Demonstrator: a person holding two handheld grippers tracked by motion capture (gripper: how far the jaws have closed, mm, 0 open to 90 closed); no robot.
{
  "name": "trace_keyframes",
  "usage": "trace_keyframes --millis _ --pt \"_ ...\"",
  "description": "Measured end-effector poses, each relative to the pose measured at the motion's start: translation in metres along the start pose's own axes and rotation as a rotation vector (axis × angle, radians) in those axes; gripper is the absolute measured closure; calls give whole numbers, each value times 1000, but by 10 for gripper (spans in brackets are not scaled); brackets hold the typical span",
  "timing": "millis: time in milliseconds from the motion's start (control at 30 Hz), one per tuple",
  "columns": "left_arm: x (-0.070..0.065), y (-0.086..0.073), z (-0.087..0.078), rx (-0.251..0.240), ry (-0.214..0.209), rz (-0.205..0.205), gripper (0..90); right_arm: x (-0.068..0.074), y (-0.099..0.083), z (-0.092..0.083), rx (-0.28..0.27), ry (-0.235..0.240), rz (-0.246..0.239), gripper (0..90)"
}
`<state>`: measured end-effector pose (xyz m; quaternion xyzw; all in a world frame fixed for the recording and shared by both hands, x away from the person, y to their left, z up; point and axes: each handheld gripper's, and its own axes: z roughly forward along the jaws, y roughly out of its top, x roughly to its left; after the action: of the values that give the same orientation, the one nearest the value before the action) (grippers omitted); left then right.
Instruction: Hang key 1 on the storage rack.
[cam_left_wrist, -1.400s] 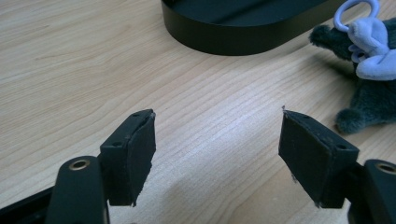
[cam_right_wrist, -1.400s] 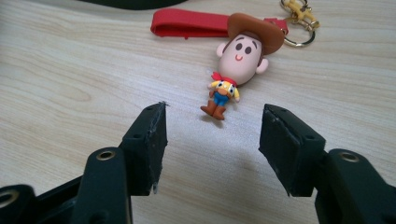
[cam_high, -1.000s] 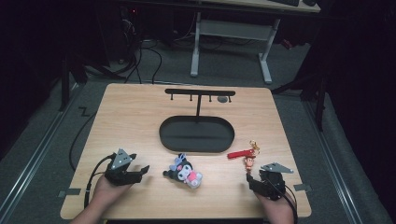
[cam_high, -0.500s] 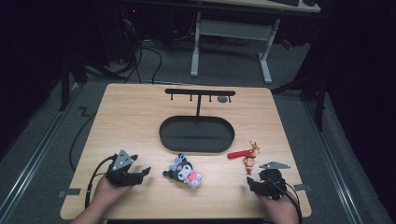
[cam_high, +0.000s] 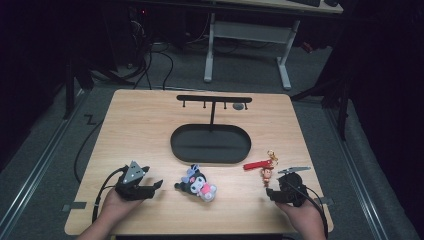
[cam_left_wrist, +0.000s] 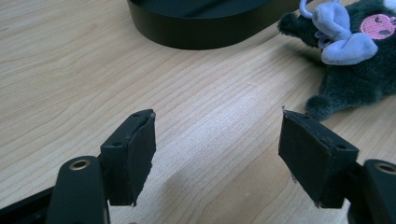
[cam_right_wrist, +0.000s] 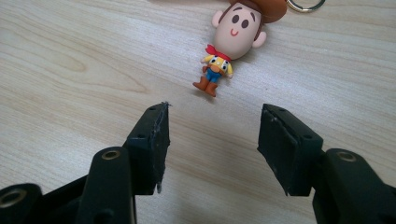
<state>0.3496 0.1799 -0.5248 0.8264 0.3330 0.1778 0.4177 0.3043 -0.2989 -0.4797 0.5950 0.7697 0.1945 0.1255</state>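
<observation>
My right gripper (cam_high: 287, 192) has crept toward the cowboy keychain (cam_right_wrist: 227, 44), now just ahead at 12 o'clock, jaws apart and empty. My left gripper (cam_high: 140, 187) stays open, the plush toy (cam_high: 198, 184) at its 3 o'clock. A pickup looks imminent.

The wooden table (cam_high: 140, 130) carries a black oval tray (cam_high: 210, 143), a plush toy (cam_high: 197, 183) and a cowboy keychain (cam_high: 268, 173).

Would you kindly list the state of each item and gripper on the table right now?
Left gripper: open, holding nothing.
Right gripper: open, holding nothing.
Plush toy: lying on table, untouched.
Cowboy keychain: lying flat, untouched.
Hook stand: upright; hooks look bare.
Black tray: looks empty.
</observation>
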Motion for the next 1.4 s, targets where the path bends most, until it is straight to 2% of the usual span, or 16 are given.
trace_keyframes --millis 133,567,800,933,1067,1233,1400 --pt "-1 0 0 3 -1 10 280 -1 7 0 27 1 -5 461" --pt "-3 0 -1 6 -3 26 281 -8 38 13 120 11 48 490" --pt "-4 1 -1 4 -7 36 280 -13 49 20 145 18 79 484" --pt "-4 1 -1 5 -8 36 281 -17 56 21 135 28 97 484" --pt "-4 1 -1 3 -9 38 281 -20 63 22 162 24 118 482" --pt "-4 1 -1 4 -12 44 281 -21 69 27 184 35 123 478" --pt "-4 2 1 8 -18 49 281 -21 72 31 203 23 129 487"
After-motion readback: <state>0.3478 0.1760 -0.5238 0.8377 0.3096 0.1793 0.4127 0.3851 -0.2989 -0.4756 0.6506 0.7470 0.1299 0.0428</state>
